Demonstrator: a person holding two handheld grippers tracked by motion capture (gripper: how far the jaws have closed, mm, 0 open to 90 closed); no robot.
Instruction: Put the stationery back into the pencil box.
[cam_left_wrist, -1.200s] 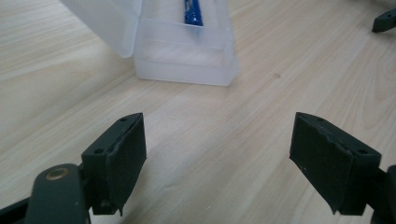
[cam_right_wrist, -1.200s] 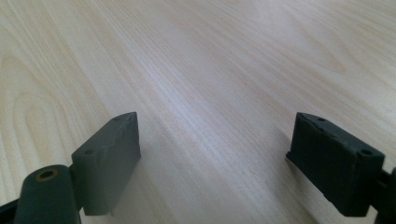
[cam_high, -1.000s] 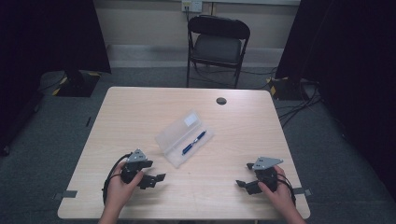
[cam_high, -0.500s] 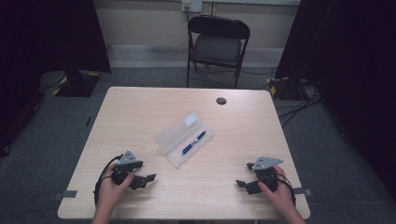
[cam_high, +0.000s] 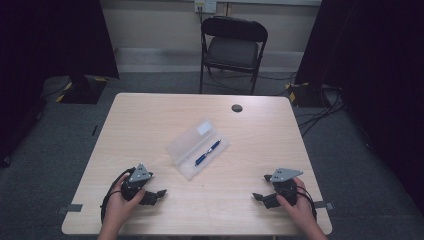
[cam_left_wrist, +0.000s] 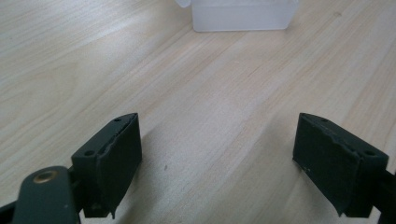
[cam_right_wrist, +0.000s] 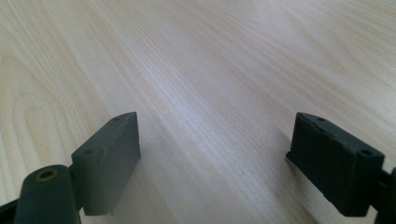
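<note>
- High view: I hold the left gripper (cam_high: 156, 194) and the right gripper (cam_high: 259, 196) low near my edge of the table (cam_high: 150, 125), each in a hand, both well apart from the work. The clear plastic case (cam_high: 197, 148) lies open in the middle of the table, set on a slant, with the blue pen (cam_high: 207, 153) resting in the half nearer my right. A folding chair (cam_high: 233, 47) stands beyond the far edge, and a small dark disc (cam_high: 236, 108) sits on the table near that edge.
- Left gripper view: my left claw is spread wide with nothing between the jaws, and bare wood lies below. A frosted end of the case (cam_left_wrist: 243, 14) shows ahead at the top, near but not touching.
- Right gripper view: my right claw is likewise spread wide and empty, over plain tabletop.
- Judgement: the step in hand looks like the approach to the case. To do it well, I would bring the left claw straight ahead, square to the case end, and keep the jaws wide until they straddle the wall. I would keep the right claw ready to steady the other half, since light plastic may slide on smooth wood.
</note>
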